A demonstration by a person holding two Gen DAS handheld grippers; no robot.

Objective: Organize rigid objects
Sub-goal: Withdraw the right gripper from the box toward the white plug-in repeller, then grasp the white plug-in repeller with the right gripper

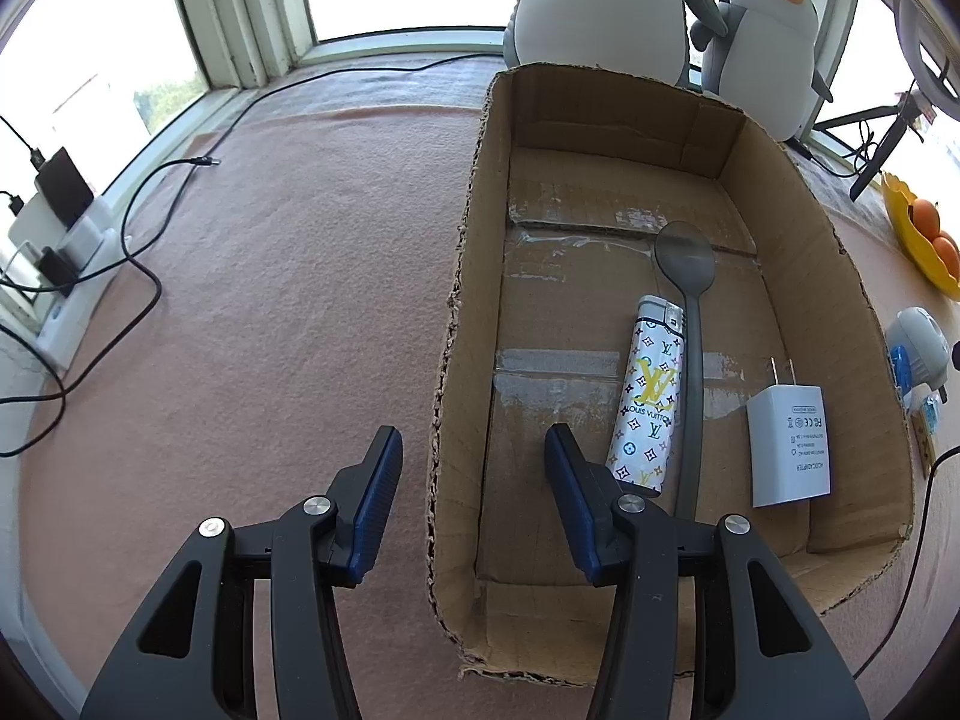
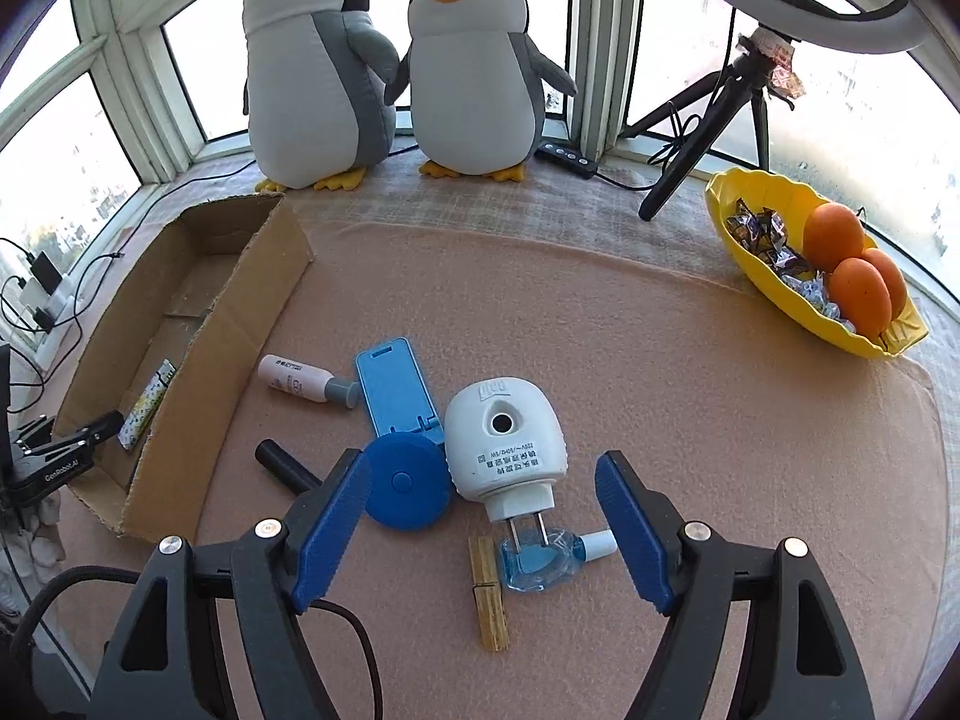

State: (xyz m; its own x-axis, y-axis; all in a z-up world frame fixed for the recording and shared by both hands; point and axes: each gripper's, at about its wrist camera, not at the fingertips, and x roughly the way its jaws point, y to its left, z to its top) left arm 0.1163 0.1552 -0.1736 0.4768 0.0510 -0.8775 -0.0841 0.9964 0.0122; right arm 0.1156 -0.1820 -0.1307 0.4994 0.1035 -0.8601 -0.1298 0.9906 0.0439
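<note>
The right gripper (image 2: 480, 459) hangs with its jaws spread and nothing in them. Closest, low between the fingers, lies the peg (image 2: 489, 594), its long axis running nearly straight away from the camera, so the jaws would close across its width with little or no turn of the wrist. Touching it on the right is the bottle (image 2: 543, 558), and the prongs of the white plug (image 2: 504, 444) lie over that bottle (a crowded spot, so a pinch on the peg may nudge both). Just past the left finger sits the blue disc (image 2: 405, 483), then the stand (image 2: 393, 390) and the tube (image 2: 300, 381).

The box (image 2: 240, 312) lies further off to the left. There the left gripper (image 1: 473, 432) is released, its jaws astride the box's near wall without pressing it. All the loose things are nearer the right hand, which I judge should make the next pick.
</note>
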